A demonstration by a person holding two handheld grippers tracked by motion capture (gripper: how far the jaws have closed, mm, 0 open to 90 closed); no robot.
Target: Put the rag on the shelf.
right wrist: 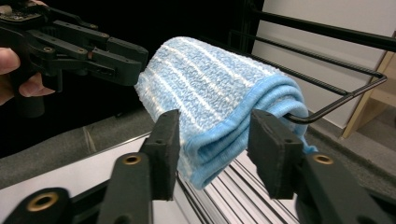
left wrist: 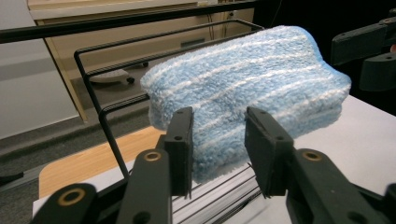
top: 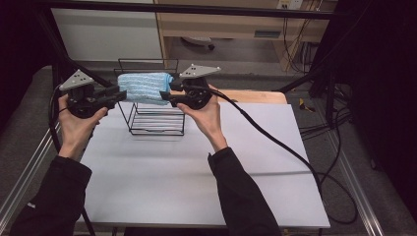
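Nearest the person, the white table [top: 196, 182] is lying bare under two dark-sleeved forearms reaching forward over it. Farther out, the left gripper [top: 119, 94] and the right gripper [top: 165, 94] are facing each other across a folded blue striped towel [top: 145, 87], one at each end of it.

In the left gripper view, the left gripper [left wrist: 218, 144] is standing with its jaws spread, and one end of the towel [left wrist: 252, 84] is sitting in the gap with daylight on both sides, so the pads are not pressing it. The right gripper view is showing the same thing: the right gripper [right wrist: 214, 149] is holding its jaws apart around the hemmed, folded end of the towel [right wrist: 210, 93] without squeezing.

The towel is hanging draped over the top rail of a black wire rack [top: 156, 123], which is standing on the table past the hands. Its folded layers are falling down either side of the rail, so the rack, not the grippers, appears to be carrying its weight. That probably explains the loosened jaws: the towel looks placed, and both tools are letting it go.

Beyond the rack, a wooden desk [top: 221, 24] is standing across the floor, with loose cables [top: 295, 44] at its right.
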